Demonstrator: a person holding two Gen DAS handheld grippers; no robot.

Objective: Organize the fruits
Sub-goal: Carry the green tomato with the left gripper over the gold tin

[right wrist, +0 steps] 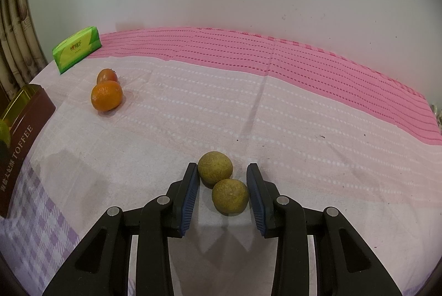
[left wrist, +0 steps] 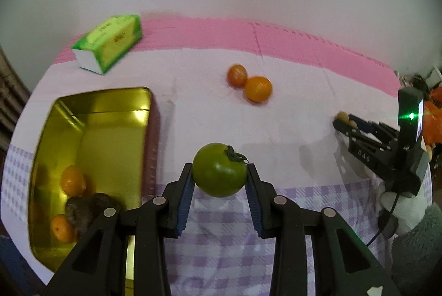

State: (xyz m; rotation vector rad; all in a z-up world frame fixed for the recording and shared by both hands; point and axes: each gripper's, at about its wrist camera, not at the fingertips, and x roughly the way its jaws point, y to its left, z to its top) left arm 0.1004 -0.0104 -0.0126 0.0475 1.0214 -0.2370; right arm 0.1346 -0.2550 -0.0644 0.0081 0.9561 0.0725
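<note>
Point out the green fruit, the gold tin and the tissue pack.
green fruit (left wrist: pixel 219 173): left wrist view, middle of its skin.
gold tin (left wrist: pixel 110 102): left wrist view, inner back wall.
tissue pack (right wrist: pixel 77 49): right wrist view, its front face.

1. The tin (left wrist: pixel 94 130) stood at the cloth's (left wrist: pixel 276 130) left, holding several fruits (left wrist: pixel 72 180).
2. The tissue pack (left wrist: pixel 109 47) lay behind the tin.
3. Two oranges (left wrist: pixel 250 83) lay touching, mid-cloth, right of the pack.
4. Two round fruits (right wrist: pixel 222 182) lay touching, far right.
</note>
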